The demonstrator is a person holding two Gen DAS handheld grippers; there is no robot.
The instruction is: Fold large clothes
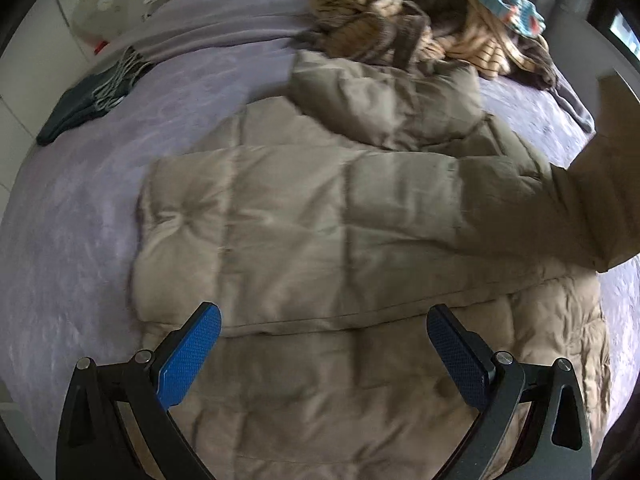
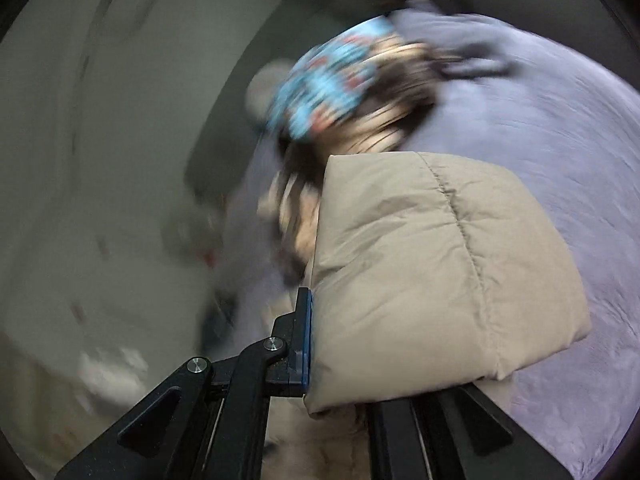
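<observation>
A large beige quilted puffer jacket (image 1: pixel 304 232) lies spread on a purple bed cover (image 1: pixel 72 240). One sleeve is folded across its body. My left gripper (image 1: pixel 324 320) hovers open and empty above the jacket's lower part, its blue pads (image 1: pixel 188 360) wide apart. My right gripper (image 2: pixel 340 344) is shut on the jacket's other sleeve (image 2: pixel 432 280) and holds it lifted. That lifted sleeve also shows at the right of the left wrist view (image 1: pixel 600 200). Only the right gripper's left finger (image 2: pixel 304 340) shows; the sleeve covers the other.
A heap of striped and blue patterned clothes (image 1: pixel 424 28) lies at the far side of the bed, behind the jacket. A dark scarf with fringe (image 1: pixel 92 96) lies near the bed's left edge. A white fan (image 1: pixel 100 8) stands beyond it. The right wrist view is motion-blurred.
</observation>
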